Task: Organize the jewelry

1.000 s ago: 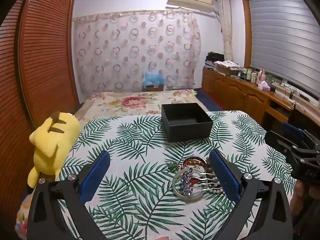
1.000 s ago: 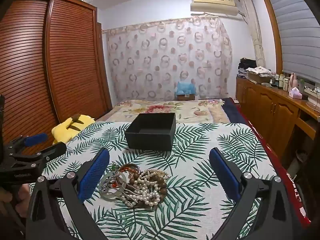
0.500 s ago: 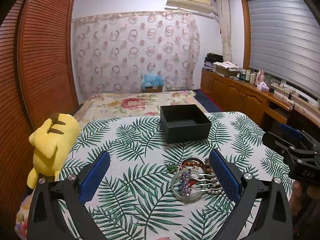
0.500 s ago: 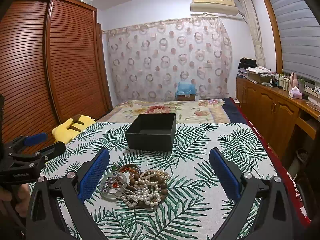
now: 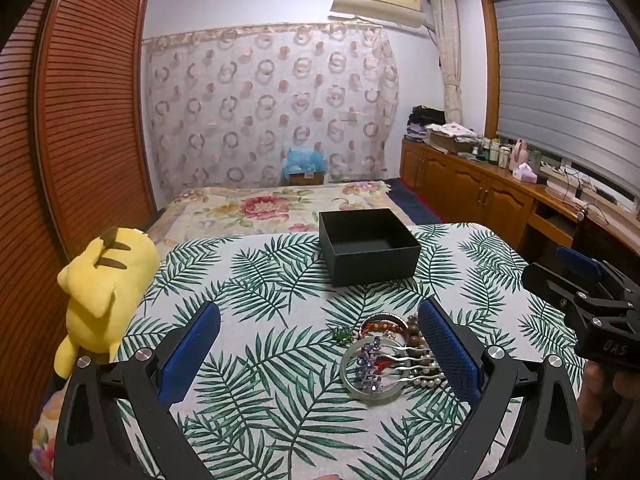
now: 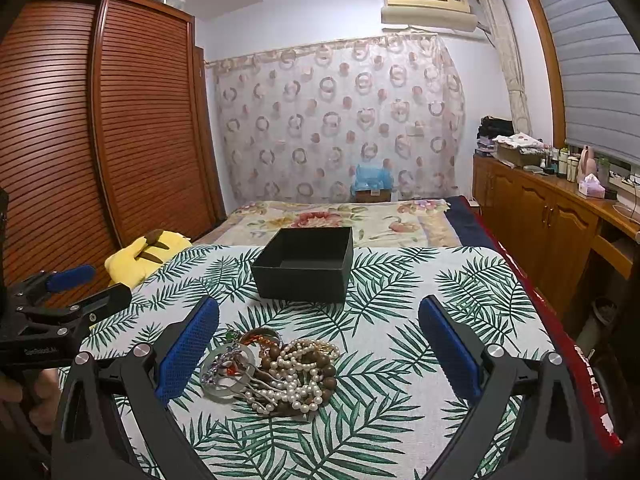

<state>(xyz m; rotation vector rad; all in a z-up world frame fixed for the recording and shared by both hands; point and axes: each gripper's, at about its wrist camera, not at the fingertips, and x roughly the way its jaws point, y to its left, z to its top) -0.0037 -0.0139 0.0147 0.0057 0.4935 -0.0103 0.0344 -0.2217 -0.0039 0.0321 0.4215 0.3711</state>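
Lying in one heap on the leaf-patterned surface (image 6: 400, 420), the jewelry pile (image 6: 276, 372) sits toward the near edge, a little left of the middle in the right wrist view. It holds a pearl strand (image 6: 304, 380), brown wooden beads (image 6: 324, 372), a pale bangle (image 5: 370, 374) with a purple flower hairpin (image 5: 370, 364) across it, and a small green piece (image 5: 343, 335) at its far left side. The black box (image 6: 306, 268) stands open and upright near the far edge, well apart from the pile. The left claw (image 5: 318, 354) is spread wide and holds nothing; its right finger covers part of the pile. The right claw (image 6: 318, 354) is also spread wide and holds nothing, and the pile is just beside its left finger. A yellow plush toy (image 5: 106, 280) lies at the left edge of the surface.
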